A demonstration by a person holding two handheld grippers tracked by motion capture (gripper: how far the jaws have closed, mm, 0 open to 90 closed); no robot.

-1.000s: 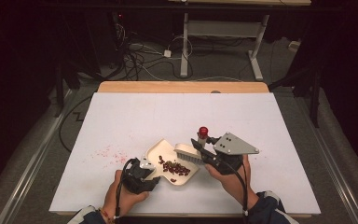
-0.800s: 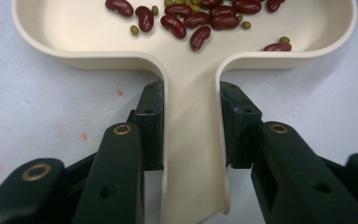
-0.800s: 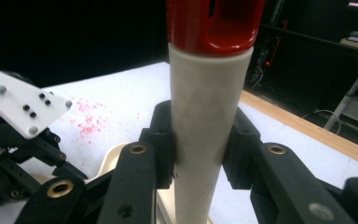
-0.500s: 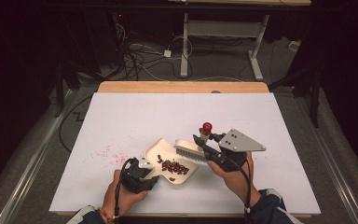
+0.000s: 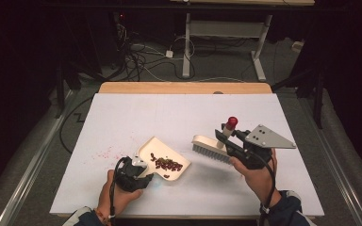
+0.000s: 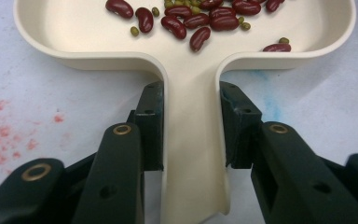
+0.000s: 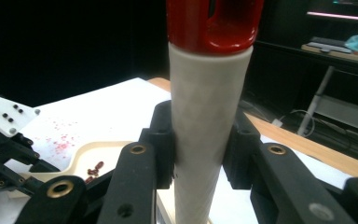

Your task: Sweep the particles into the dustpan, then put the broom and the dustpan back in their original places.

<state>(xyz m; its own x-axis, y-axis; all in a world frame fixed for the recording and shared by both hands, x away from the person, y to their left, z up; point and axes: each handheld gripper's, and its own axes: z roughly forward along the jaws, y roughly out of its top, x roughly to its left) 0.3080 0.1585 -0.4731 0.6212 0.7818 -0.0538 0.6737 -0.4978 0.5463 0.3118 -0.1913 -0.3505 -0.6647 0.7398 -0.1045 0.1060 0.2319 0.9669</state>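
While the left gripper [image 5: 143, 175] clamps the dustpan [image 5: 162, 157] handle and the right gripper [image 5: 227, 137] grips the brush [image 5: 210, 147] handle just right of the dustpan, keep the pan level so the beans [image 5: 166, 164] inside stay inside.

Between the cream dustpan [image 5: 162, 157] and the brush [image 5: 212, 148] we see a narrow bare strip of white table [image 5: 179, 113]; behind them, the table lies open to its far wooden edge.
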